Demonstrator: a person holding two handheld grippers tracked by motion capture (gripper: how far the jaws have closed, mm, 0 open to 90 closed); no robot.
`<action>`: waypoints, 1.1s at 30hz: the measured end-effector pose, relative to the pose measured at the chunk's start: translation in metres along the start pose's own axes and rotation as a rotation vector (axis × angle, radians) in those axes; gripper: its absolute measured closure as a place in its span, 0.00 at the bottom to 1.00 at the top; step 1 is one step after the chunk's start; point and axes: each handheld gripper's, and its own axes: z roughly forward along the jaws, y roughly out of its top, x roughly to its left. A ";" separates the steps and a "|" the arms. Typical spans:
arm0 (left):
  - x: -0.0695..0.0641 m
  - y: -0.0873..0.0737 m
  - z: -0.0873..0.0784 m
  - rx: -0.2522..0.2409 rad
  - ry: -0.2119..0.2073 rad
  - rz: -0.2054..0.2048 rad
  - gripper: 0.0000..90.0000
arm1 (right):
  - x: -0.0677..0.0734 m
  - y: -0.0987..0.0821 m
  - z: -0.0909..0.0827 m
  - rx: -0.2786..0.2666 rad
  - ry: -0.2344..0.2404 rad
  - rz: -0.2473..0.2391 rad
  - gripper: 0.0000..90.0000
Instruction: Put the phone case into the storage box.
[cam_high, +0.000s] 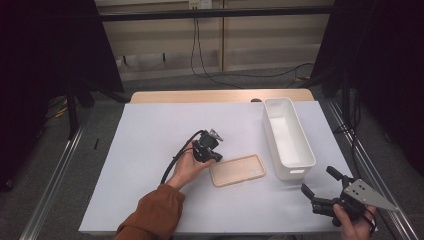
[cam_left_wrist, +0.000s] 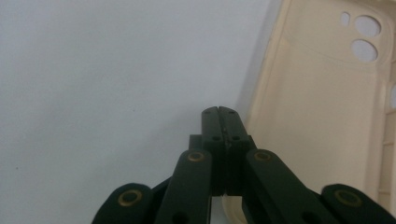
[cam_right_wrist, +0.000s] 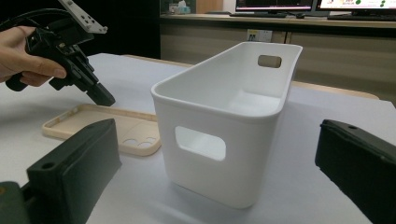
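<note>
The left gripper (cam_high: 216, 156), fingers pressed together on nothing, tips at the near-left edge of the beige phone case (cam_high: 238, 170). The case lies flat, its long axis running away rightward from those tips toward the white bin (cam_high: 288, 137), which is empty. The right gripper (cam_high: 320, 187), fingers spread wide, rests farther off, beyond the bin.
</note>
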 end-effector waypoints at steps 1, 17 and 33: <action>0.000 0.000 0.000 0.001 -0.001 0.003 1.00 | 0.000 0.000 0.000 0.000 0.000 0.001 0.00; -0.006 -0.008 -0.006 0.011 -0.010 0.018 1.00 | 0.000 0.000 0.000 -0.001 -0.006 0.001 0.00; -0.016 -0.020 -0.016 0.040 -0.024 0.041 1.00 | 0.000 0.000 0.000 0.000 -0.005 0.001 0.00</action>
